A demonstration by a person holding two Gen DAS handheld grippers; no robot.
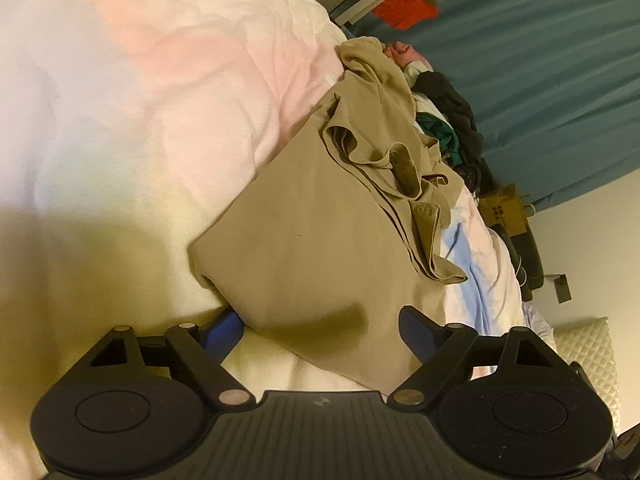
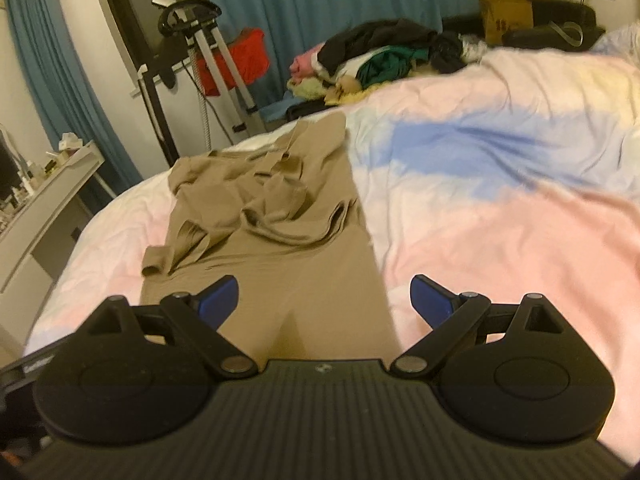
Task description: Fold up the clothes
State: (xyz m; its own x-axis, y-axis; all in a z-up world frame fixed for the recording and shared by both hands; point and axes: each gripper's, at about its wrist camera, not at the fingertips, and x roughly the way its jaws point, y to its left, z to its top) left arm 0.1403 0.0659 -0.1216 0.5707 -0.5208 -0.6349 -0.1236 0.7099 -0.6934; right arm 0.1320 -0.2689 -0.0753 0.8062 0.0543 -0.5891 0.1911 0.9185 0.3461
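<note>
Tan knit garment (image 2: 280, 216) lies on pastel pink/blue/white duvet (image 2: 500, 184), near part flat, far part w/ sleeves bunched, so fold incomplete; left gripper (image 1: 320, 320) and right gripper (image 2: 324, 296) both spread, empty; mixed clothes pile (image 2: 384, 56) at far edge unfolded.

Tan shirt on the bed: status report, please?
Both jaws open, holding nothing. Tan shirt flat near us, far end bunched. Clothes pile lies beyond, clear of it.

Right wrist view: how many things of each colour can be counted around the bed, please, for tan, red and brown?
Tan garment spread on the bed: 1
Red cloth by the curtain: 1
Brown paper bag at the far side: 1
Total: 3
</note>
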